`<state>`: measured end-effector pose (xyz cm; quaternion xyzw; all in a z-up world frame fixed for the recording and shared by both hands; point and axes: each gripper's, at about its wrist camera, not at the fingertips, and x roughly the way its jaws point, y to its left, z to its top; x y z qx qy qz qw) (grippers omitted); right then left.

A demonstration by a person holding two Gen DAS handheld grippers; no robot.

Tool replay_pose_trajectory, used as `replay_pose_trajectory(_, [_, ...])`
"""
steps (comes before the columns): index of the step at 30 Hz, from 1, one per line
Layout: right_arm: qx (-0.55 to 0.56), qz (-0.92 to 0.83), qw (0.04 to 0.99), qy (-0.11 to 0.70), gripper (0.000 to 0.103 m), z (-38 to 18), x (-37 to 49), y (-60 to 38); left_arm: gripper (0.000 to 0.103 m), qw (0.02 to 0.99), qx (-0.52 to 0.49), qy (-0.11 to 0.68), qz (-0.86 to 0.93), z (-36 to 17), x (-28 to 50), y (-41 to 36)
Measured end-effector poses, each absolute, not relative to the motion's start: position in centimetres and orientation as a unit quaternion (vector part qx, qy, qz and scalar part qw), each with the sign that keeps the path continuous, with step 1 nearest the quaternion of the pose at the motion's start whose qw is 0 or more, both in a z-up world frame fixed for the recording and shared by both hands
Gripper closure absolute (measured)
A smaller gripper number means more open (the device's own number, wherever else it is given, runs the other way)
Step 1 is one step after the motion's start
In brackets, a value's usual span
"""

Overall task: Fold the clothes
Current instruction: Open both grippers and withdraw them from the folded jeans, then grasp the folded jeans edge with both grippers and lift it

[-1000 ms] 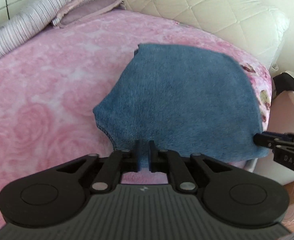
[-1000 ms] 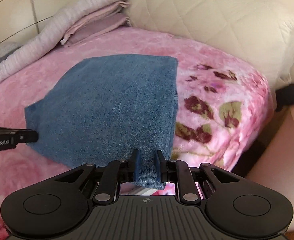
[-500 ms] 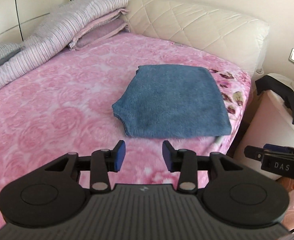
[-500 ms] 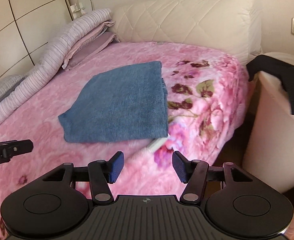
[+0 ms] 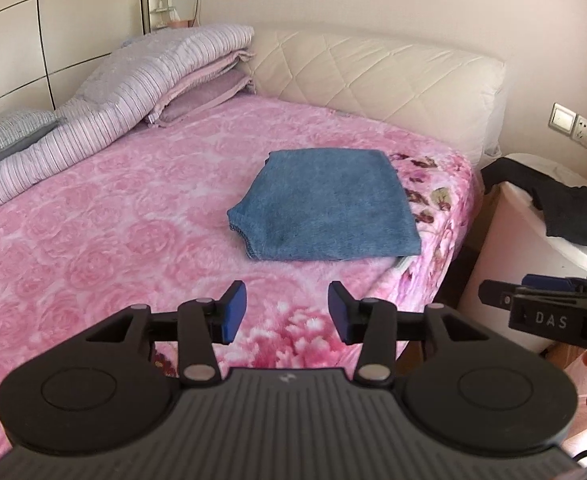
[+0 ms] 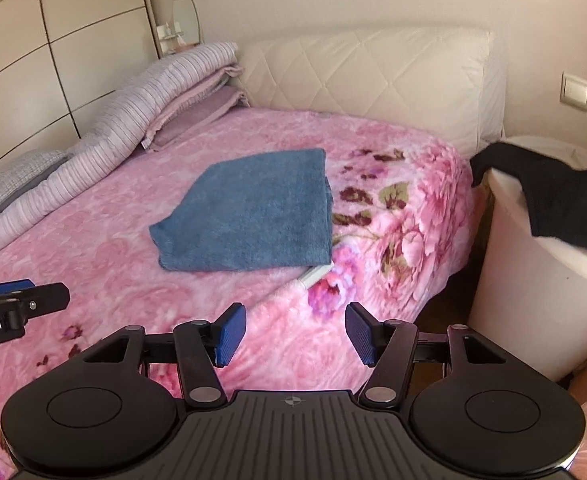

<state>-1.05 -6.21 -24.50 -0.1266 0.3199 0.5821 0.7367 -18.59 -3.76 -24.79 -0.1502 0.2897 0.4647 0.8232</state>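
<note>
the blue folded garment (image 5: 325, 204) lies flat on the pink bed (image 5: 113, 220), near its right edge. the left gripper (image 5: 287, 312) is still widening with nothing between its pads; the right gripper (image 6: 295, 334) stands wide and empty. a careless sweep could drag the fold apart or knock the dark clothes (image 6: 553, 196) off the white bin (image 6: 533, 300). open room lies left across the bed.

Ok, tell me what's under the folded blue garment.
The folded blue garment lies flat on the pink rose blanket, near the bed's corner. A white strip pokes out beside its near edge. Whatever lies directly beneath is covered.
</note>
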Motion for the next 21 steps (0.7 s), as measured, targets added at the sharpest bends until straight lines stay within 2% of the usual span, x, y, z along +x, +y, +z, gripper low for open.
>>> replay_pose_trajectory(8, [-0.121, 0.604, 0.729, 0.298, 0.044, -23.2, -2.4, -6.9, 0.058, 0.828, -0.174, 0.258, 0.466, -23.7, -20.6, -4.5])
replay_pose_trajectory(13, [-0.115, 0.612, 0.719, 0.308, 0.044, -23.7, -2.1, -6.3, 0.053, 0.834, -0.284, 0.206, 0.427, -24.4, -23.0, -1.8])
replay_pose_trajectory(15, [-0.096, 0.621, 0.704, 0.331, 0.043, -24.7, -0.9, -6.1, 0.051, 0.827, -0.341, 0.183, 0.408, -25.6, -23.8, 0.1])
replay_pose_trajectory(21, [0.013, 0.628, 0.623, 0.467, 0.043, -29.5, 5.3, -3.5, 0.051, 0.794, -0.460, 0.154, 0.366, -30.6, -24.6, 7.1])
